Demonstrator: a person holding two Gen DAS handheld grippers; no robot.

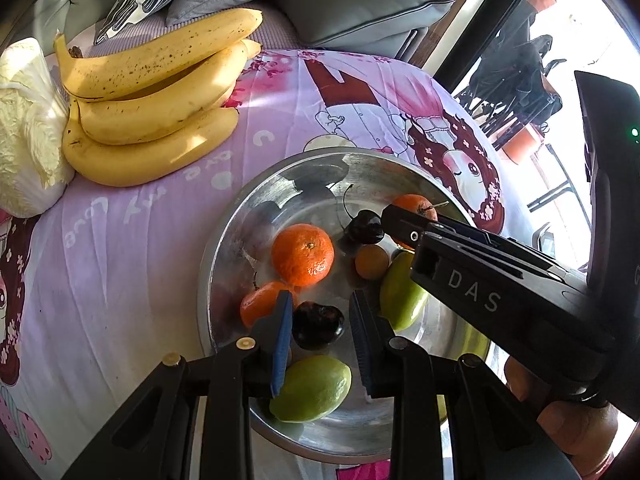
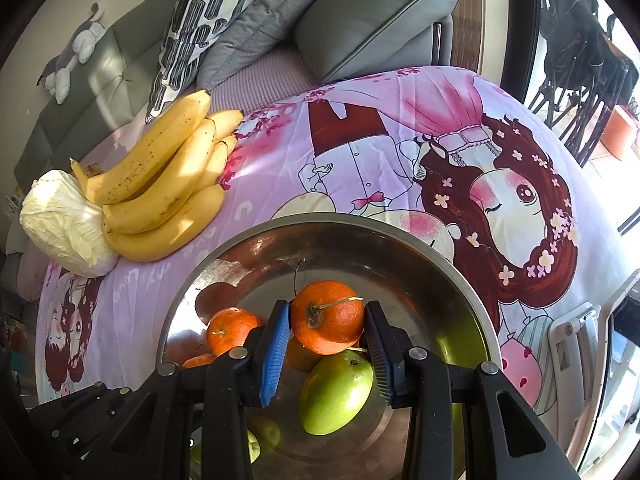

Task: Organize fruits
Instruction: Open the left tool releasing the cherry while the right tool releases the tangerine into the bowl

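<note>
A steel bowl (image 1: 224, 248) (image 2: 472, 280) on the pink printed cloth holds oranges, dark cherries and green mangoes. My left gripper (image 1: 320, 320) is open, its blue-padded fingers on either side of a dark cherry (image 1: 318, 326), with a green mango (image 1: 312, 388) just below. An orange (image 1: 303, 254) and a smaller one (image 1: 260, 304) lie beside it. My right gripper (image 2: 327, 322) has its jaws against both sides of an orange (image 2: 327, 316) with a stem, above a green mango (image 2: 336, 392). The right gripper also shows in the left wrist view (image 1: 394, 222).
A bunch of bananas (image 1: 156, 96) (image 2: 168, 188) and a pale cabbage (image 1: 28, 128) (image 2: 68, 228) lie at the far left of the cloth. Grey sofa cushions (image 2: 372, 16) stand behind. A glass door is at the right.
</note>
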